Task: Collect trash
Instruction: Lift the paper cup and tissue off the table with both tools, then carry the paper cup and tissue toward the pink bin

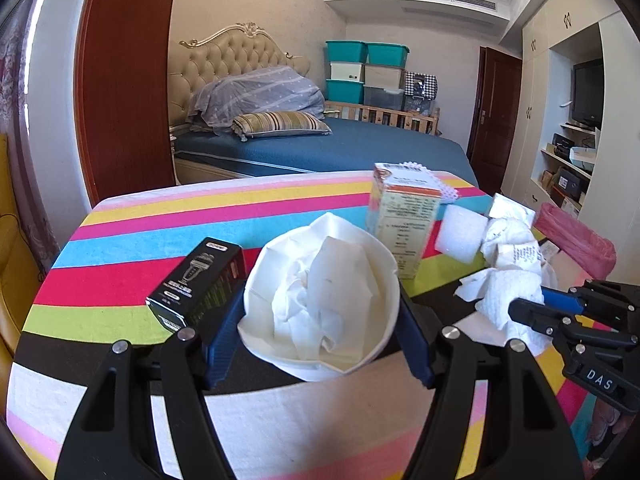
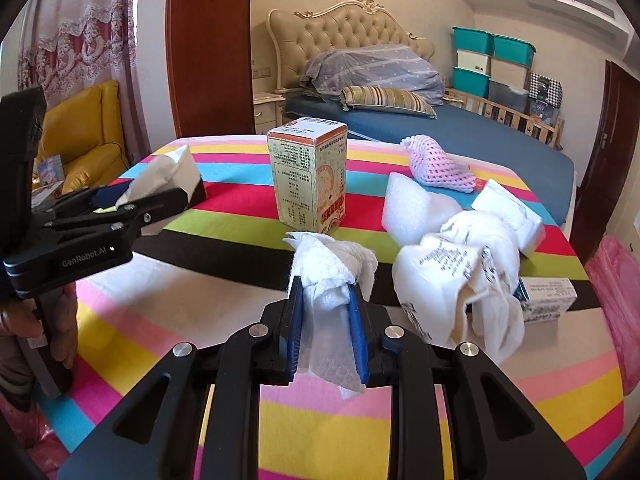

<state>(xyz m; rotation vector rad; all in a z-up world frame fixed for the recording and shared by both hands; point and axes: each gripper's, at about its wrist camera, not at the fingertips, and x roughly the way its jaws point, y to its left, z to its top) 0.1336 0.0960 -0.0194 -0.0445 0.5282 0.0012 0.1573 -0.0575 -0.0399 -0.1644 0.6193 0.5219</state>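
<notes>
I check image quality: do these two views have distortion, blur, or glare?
Left wrist view: strong fisheye bending at the edges, dark corners, left gripper and paper cup sharp. Right wrist view: same bending, bright window glare at the curtain, crumpled tissue sharp.

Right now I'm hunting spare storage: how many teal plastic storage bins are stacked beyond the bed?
3. Two teal plastic storage bins sit side by side on top; the third sits lower left, under a white bin. Others may be hidden behind.
</notes>
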